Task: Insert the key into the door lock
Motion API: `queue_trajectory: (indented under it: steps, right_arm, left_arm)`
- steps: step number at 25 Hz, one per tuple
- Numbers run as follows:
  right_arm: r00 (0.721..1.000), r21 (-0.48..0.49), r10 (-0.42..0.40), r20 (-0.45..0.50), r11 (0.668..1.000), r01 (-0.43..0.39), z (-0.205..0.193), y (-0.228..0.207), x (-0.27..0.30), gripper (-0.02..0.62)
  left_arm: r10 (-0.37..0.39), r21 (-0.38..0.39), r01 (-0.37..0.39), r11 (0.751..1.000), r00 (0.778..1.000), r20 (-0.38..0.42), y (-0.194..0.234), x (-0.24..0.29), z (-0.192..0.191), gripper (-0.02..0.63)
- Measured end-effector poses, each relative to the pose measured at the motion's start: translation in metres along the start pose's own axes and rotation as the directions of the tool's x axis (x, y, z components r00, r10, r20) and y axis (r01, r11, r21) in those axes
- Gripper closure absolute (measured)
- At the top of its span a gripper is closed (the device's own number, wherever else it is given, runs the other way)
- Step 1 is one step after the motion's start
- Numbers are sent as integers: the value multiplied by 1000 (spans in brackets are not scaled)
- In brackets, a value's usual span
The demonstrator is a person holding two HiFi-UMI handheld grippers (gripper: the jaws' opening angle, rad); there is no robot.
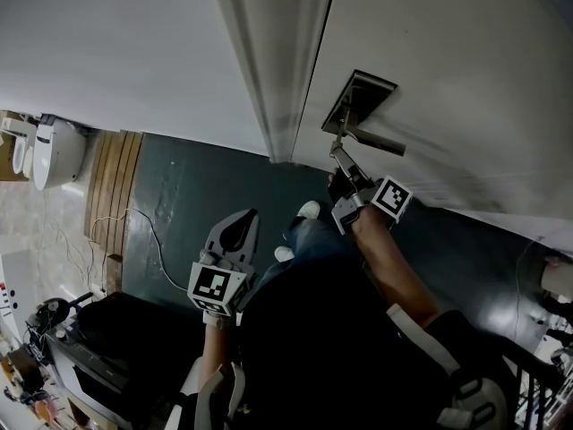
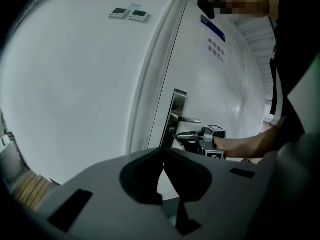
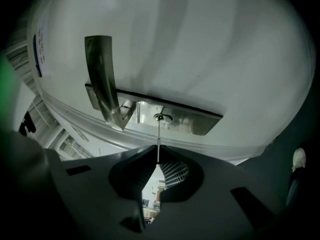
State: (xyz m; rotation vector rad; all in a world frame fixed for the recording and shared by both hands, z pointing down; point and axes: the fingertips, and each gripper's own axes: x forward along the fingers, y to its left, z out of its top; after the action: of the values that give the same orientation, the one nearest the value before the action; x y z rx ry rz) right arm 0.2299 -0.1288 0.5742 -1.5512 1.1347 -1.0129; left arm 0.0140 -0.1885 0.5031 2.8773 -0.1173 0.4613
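Observation:
The door (image 1: 466, 61) carries a metal lock plate (image 1: 358, 101) with a lever handle (image 1: 376, 141). My right gripper (image 1: 338, 153) is raised to it, shut on a thin key (image 3: 158, 141). In the right gripper view the key's tip meets the round keyhole (image 3: 161, 117) in the lock plate (image 3: 200, 123), just right of the lever handle (image 3: 102, 79). How deep the key sits I cannot tell. My left gripper (image 1: 240, 225) hangs lower and left of the door, jaws closed with nothing between them. Its view shows the lock plate (image 2: 178, 106) and the right gripper (image 2: 187, 135) ahead.
A white door frame (image 1: 269, 70) runs left of the lock. The floor (image 1: 188, 195) is dark green, with a wooden mat (image 1: 112, 182) and a white fixture (image 1: 49, 150) at the far left. A shoe (image 1: 307, 210) shows below the lock. Two wall panels (image 2: 129, 14) sit high on the wall.

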Motion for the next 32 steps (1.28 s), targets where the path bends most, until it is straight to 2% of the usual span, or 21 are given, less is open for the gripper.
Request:
queue_trajectory:
  steps: [12, 22, 32]
  right_arm:
    - [1000, 89, -9, 27, 996, 7, 3, 7, -3, 563]
    - [1000, 94, -28, 4, 995, 27, 4, 6, -1, 563]
    - [999, 141, -47, 13, 989, 45, 12, 4, 1, 563]
  left_arm:
    - [-1, -5, 1, 1000, 1000, -1, -3, 2, 2, 597]
    - [-6, 9, 7, 1000, 1000, -8, -8, 2, 2, 597]
    - [-8, 15, 8, 1000, 1000, -19, -6, 9, 4, 597]
